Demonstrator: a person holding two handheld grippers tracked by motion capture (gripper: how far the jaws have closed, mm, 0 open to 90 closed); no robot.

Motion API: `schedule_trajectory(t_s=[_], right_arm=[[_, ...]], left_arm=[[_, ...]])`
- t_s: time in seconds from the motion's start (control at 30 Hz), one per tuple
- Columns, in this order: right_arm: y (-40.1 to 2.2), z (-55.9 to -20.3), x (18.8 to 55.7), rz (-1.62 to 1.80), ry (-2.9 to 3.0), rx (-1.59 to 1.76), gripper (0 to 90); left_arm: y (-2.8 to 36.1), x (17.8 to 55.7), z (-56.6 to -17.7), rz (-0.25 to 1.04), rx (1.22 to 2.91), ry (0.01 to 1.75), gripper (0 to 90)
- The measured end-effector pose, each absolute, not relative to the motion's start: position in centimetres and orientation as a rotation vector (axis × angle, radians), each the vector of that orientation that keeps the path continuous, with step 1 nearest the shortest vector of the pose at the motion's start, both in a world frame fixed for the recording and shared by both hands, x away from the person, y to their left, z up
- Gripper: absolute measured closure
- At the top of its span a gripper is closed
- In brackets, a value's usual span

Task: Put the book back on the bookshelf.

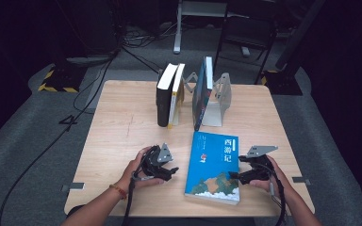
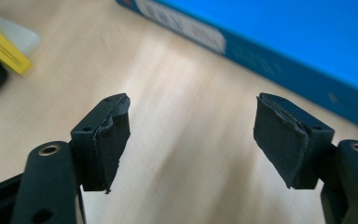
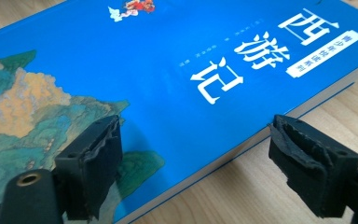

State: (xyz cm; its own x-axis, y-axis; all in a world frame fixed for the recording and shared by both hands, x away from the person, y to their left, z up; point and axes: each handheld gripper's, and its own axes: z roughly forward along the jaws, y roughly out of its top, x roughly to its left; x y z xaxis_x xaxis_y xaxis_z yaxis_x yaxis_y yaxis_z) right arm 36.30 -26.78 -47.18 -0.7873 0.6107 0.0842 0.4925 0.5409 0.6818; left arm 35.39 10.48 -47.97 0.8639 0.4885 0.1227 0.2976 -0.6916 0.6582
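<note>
A blue book [image 1: 214, 165] with white Chinese characters and a painted landscape lies flat at the front of the wooden table [image 1: 122, 136]. My right gripper [image 1: 235, 176] is at its right edge. In the right gripper view the book [image 3: 168, 70] runs between the jaws of my right gripper [image 3: 196, 137]: one pad hangs over the cover, the other beside the page edge, with neither pressing. My left gripper [image 1: 169, 172] stands open just left of the book. In the left gripper view my left gripper [image 2: 191, 140] has bare wood between its pads, with the book's spine [image 2: 307, 70] beyond.
At the back of the table a black book [image 1: 162, 99] and a yellow-spined book [image 1: 176, 96] stand together. A blue book [image 1: 201, 94] leans against a metal bookend [image 1: 219, 101]. Bare wood lies between these and the flat book. Dark floor with cables surrounds the table.
</note>
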Motion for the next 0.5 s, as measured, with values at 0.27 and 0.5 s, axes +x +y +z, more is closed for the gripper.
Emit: schedule_trajectory(t_s=[0.27,0.5], right_arm=[[-27.5,-47.7,34.9,1.145,2.632,0.976,16.3],[-27.2,-48.0,34.4,1.173,2.641,0.950,12.5]], left_arm=[[11.3,33.2,-49.3,0.342,2.403,0.572,24.0],[12.2,32.7,-49.8,0.285,2.358,0.585,21.6]])
